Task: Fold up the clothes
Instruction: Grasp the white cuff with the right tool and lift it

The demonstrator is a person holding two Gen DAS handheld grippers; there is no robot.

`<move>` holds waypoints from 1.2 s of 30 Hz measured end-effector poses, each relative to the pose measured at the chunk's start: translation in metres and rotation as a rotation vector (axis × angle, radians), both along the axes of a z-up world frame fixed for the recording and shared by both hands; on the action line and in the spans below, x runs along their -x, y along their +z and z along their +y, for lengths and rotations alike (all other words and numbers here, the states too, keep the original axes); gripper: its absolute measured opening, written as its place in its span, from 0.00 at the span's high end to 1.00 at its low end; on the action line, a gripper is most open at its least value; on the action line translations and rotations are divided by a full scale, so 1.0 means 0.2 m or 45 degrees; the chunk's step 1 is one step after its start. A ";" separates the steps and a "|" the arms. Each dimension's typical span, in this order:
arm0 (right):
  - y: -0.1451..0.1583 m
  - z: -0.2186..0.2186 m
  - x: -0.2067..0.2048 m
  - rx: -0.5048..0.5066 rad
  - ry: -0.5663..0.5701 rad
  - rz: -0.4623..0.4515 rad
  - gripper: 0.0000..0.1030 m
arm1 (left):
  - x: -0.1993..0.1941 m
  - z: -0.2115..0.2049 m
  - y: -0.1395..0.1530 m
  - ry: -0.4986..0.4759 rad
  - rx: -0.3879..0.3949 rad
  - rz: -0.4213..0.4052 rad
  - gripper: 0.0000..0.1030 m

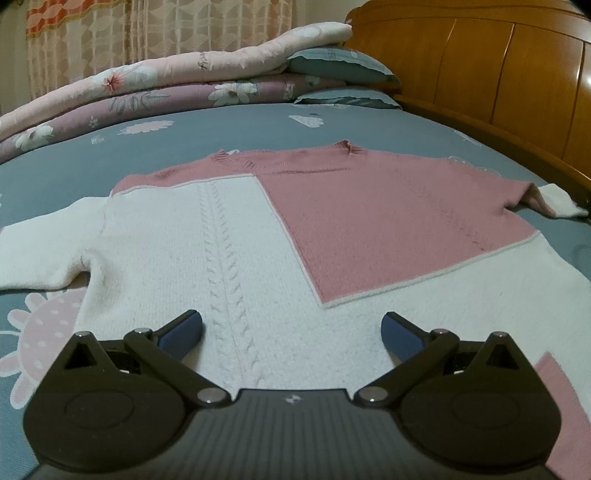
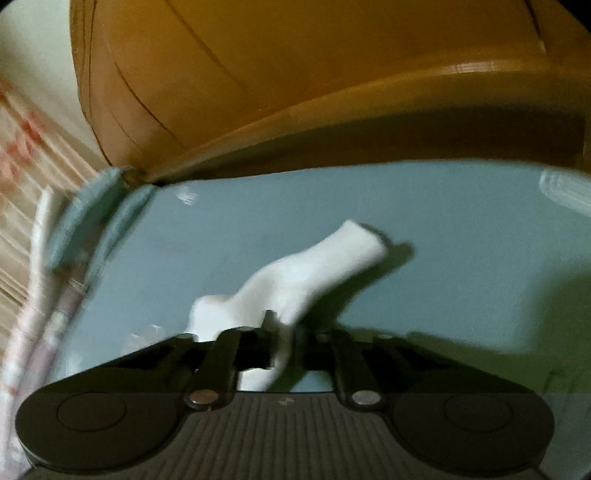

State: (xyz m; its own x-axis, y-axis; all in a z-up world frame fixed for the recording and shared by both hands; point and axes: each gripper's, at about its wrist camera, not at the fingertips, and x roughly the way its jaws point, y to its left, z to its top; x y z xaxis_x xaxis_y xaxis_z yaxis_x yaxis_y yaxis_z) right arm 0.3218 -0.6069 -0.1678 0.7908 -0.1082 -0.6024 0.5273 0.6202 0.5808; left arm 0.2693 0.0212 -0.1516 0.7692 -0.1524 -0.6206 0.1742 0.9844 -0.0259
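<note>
We see left tongs [image 1: 291,325] wide over sweater [image 1: 258,236], gripping nothing. Right tongs [image 2: 282,341] clamped on white sleeve [image 2: 314,269]. Only right view shows grip, blurred.

Black claw [image 1: 291,330], blue ribbed pads [image 1: 183,332]

This is a bedroom in a home: a big bed with a grey flowery sheet [image 1: 229,125], a shiny brown wooden headboard [image 1: 498,66], folded flowery quilts [image 1: 155,88], grey pillows [image 1: 340,66] and lacy curtains [image 1: 110,33].

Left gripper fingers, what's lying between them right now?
In the left wrist view, only the sweater's white cable-knit front lies between the open left gripper's fingers; nothing is gripped.
</note>
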 end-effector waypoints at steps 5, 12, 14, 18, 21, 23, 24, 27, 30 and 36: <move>0.09 0.04 -0.03 0.198 0.043 0.037 0.90 | 0.00 0.01 0.00 0.000 0.003 0.001 0.01; 0.18 0.02 -0.11 0.424 0.044 0.160 0.77 | -0.01 0.01 0.00 0.000 0.005 0.001 0.01; 0.17 0.02 -0.14 0.465 -0.007 0.298 0.72 | -0.01 0.01 0.00 0.000 0.006 0.001 0.01; 0.25 0.08 -0.10 0.412 -0.028 0.263 0.70 | -0.01 0.01 0.00 -0.001 0.007 0.001 0.01; 0.37 0.30 -0.11 0.453 0.175 0.191 0.61 | -0.01 0.01 0.00 -0.001 0.007 0.000 0.01; 0.42 0.48 -0.14 0.453 0.369 0.147 0.61 | -0.01 0.01 0.00 -0.001 0.008 0.000 0.01; 0.43 0.58 -0.18 0.432 0.461 0.138 0.61 | -0.01 0.01 0.00 -0.001 0.008 0.000 0.01; 0.43 0.84 -0.26 0.386 0.691 0.122 0.61 | -0.01 0.01 0.00 -0.001 0.008 0.000 0.01; 0.40 1.03 -0.33 0.376 0.812 0.117 0.65 | -0.01 0.01 0.00 0.000 0.010 -0.001 0.01; 0.26 1.08 -0.41 0.432 0.806 0.269 0.68 | -0.01 0.00 0.00 0.000 0.007 -0.001 0.01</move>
State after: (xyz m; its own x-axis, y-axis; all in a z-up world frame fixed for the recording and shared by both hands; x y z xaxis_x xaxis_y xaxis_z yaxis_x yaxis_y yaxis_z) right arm 0.4039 -0.3910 -0.1157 0.6347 0.1222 -0.7630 0.0895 0.9691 0.2296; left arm 0.2703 0.0214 -0.1516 0.7699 -0.1560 -0.6188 0.1741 0.9842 -0.0315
